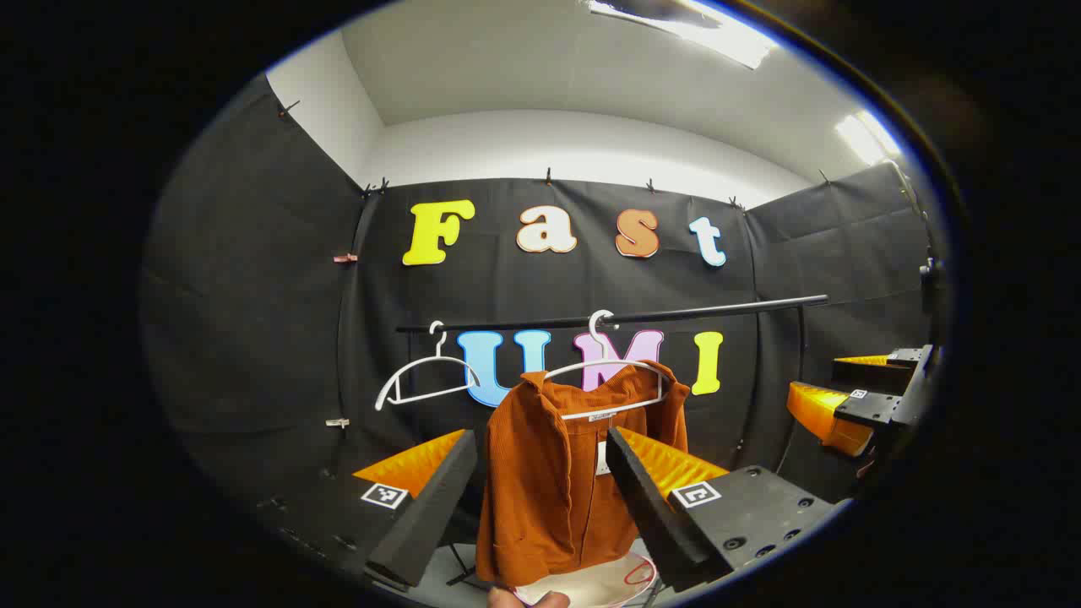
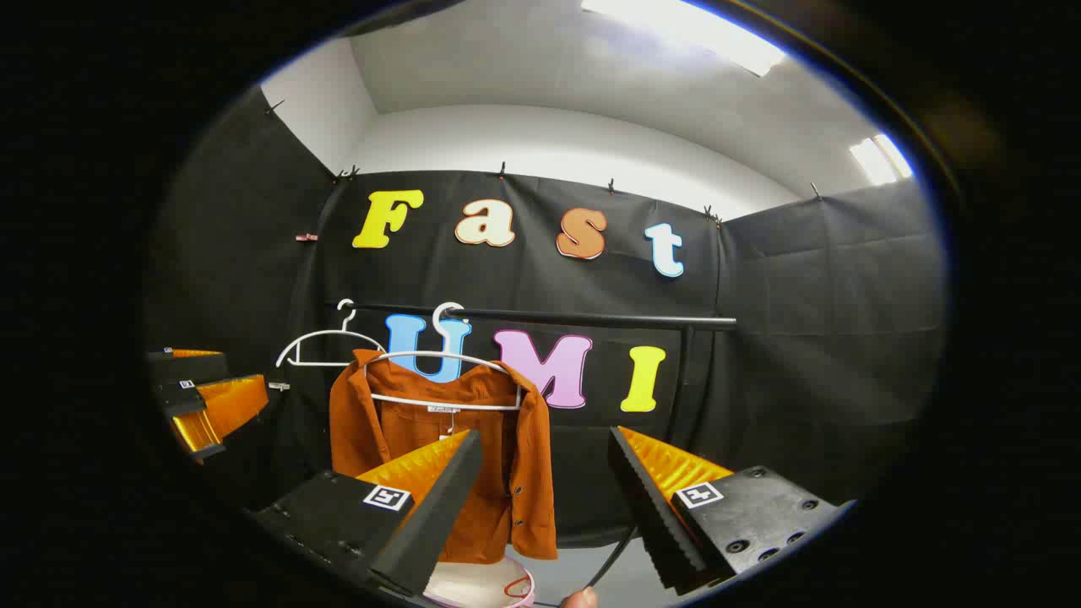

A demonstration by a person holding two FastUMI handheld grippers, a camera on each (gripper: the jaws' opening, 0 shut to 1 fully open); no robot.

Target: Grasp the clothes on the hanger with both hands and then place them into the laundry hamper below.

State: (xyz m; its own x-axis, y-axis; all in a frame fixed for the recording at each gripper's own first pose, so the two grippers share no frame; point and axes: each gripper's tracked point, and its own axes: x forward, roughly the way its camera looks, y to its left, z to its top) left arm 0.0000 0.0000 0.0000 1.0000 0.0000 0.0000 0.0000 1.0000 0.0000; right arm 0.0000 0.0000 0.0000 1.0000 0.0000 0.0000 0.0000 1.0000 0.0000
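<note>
Fingers of the left gripper point(image 1: 540, 498) stand wide apart at the bottom centre of the left gripper view, holding nothing and touching nothing; the rust-orange corduroy shirt point(image 1: 557, 473) shows in the gap between them, farther off. The right gripper point(image 2: 545, 498) at the bottom centre of the right gripper view is likewise spread wide with nothing between its fingers, and in that view the shirt point(image 2: 507, 456) sits lower left of centre, partly behind the gripper's left finger. Each gripper also appears in the other's view: the right one at the right edge of the left gripper view point(image 1: 853, 405), the left one at the left edge of the right gripper view point(image 2: 203, 405). Two white plastic hangers hang from one black horizontal rail point(image 1: 676, 314) across the middle of the frame: a bare hanger point(image 1: 422, 380) to the left, and the hanger carrying the shirt point(image 1: 608, 371) just right of it. One shirt is present, draped open on its hanger with a pale label visible inside. Below the shirt, at the bottom edge, lies the rim of a pale round laundry hamper point(image 1: 591, 587) with a red loop handle; what it holds cannot be told.
</note>
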